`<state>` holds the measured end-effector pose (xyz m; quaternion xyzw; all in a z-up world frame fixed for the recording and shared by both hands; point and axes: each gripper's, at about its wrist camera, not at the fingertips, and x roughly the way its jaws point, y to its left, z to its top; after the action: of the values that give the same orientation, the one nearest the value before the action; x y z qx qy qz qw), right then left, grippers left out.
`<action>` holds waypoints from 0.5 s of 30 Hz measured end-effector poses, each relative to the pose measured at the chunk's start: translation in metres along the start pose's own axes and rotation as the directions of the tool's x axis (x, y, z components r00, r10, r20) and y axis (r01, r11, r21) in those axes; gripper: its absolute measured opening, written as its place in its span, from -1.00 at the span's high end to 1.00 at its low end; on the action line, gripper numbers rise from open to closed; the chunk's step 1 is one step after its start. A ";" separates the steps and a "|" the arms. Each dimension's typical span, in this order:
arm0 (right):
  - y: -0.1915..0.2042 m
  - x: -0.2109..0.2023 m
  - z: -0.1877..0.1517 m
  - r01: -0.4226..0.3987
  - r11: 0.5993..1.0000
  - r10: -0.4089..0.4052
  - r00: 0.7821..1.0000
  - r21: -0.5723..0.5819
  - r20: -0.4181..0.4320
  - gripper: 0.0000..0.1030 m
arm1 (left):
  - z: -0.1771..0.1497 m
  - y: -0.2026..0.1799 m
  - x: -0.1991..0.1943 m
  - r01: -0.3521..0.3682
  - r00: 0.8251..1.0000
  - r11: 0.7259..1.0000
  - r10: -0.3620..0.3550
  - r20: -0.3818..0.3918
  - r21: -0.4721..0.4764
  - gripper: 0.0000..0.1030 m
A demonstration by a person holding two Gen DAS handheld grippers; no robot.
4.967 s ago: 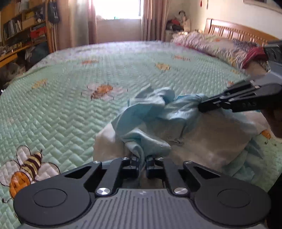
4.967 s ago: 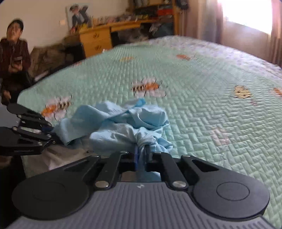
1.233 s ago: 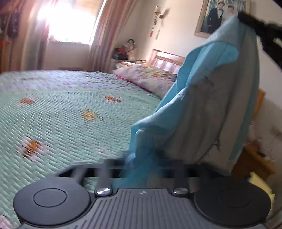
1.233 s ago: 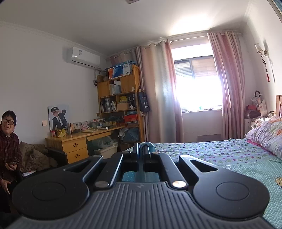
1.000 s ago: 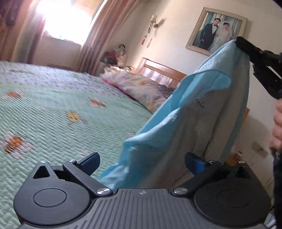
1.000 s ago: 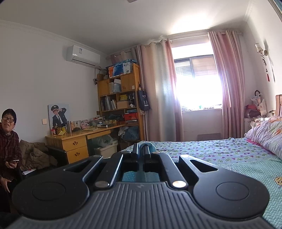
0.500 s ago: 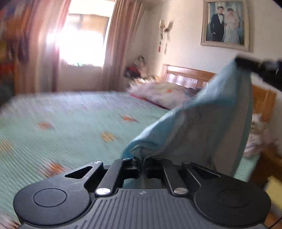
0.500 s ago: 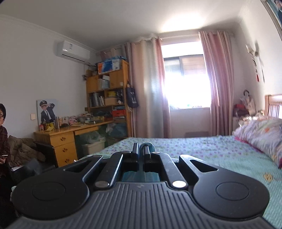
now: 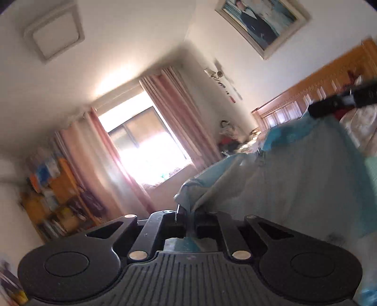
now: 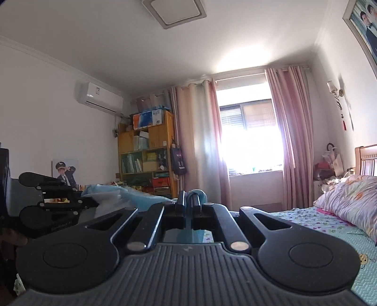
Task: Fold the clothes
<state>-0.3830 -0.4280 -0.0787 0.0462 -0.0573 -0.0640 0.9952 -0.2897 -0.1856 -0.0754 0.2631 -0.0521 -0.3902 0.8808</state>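
Observation:
A light blue garment with a pale grey inner side (image 9: 294,179) hangs in the air, stretched between both grippers. My left gripper (image 9: 189,215) is shut on one edge of it, tilted up toward the ceiling. My right gripper (image 10: 189,202) is shut on another edge, a blue fold (image 10: 196,194) showing above its tips. The right gripper also shows in the left wrist view (image 9: 329,106) at the garment's far upper corner. The left gripper shows in the right wrist view (image 10: 87,202) at the left, with bunched blue cloth (image 10: 122,195) beside it.
A bed with a green quilt (image 10: 329,233) and a floral pillow (image 10: 353,197) lies below on the right, with a wooden headboard (image 9: 318,91). A window with pink curtains (image 10: 249,150), a bookshelf (image 10: 146,153) and a framed photo (image 9: 261,21) line the walls.
The left gripper opened, then shut again on the garment's edge. It has since tilted up and rolled, spreading the garment between both grippers. The right gripper has held its grip and tilted up slightly.

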 end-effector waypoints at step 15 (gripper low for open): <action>-0.032 0.067 0.007 0.049 0.998 -0.051 0.995 -0.031 -0.085 0.93 | -0.024 -0.010 0.109 0.062 0.982 0.995 -0.047 -0.185 0.075 0.69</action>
<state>-0.3216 -0.4690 -0.0678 0.0358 -0.0122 -0.0877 0.9954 -0.2141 -0.2594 -0.1131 0.3344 0.0206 -0.3860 0.8595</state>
